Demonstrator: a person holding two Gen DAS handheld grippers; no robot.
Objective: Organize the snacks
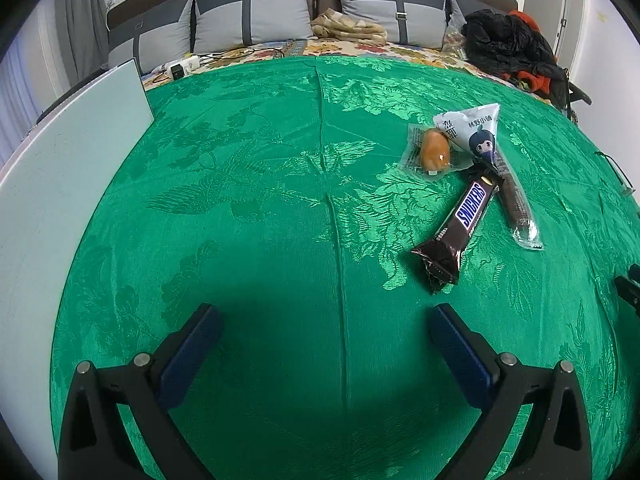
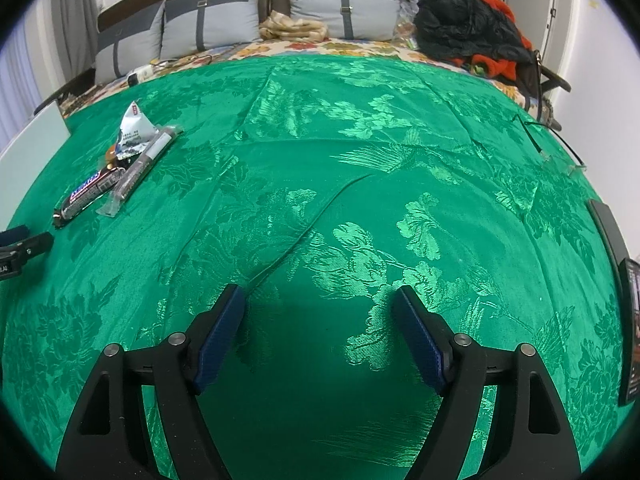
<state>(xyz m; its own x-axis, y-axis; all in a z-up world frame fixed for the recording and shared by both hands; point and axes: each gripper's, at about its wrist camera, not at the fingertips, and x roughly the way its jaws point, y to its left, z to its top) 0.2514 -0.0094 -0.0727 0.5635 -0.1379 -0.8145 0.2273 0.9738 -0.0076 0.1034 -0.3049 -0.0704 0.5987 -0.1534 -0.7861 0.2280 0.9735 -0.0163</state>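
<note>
Several snacks lie grouped on a green patterned cloth (image 1: 260,208). A Snickers bar (image 1: 460,226) points toward me, with a long clear-wrapped brown stick (image 1: 516,204) beside it, a wrapped brown bun (image 1: 434,150) and a white triangular pouch with a cartoon face (image 1: 476,130) behind. My left gripper (image 1: 326,316) is open and empty, below and left of the bar. In the right wrist view the same bar (image 2: 86,192), stick (image 2: 140,168) and pouch (image 2: 134,130) lie far left. My right gripper (image 2: 320,296) is open and empty over bare cloth.
A pale board (image 1: 60,184) stands at the left edge. Glasses (image 2: 556,148) lie on the cloth at the right, and a dark flat object (image 2: 628,320) sits at the right edge. Pillows (image 1: 248,16), a power strip (image 1: 180,66) and dark clothes (image 1: 508,44) lie behind.
</note>
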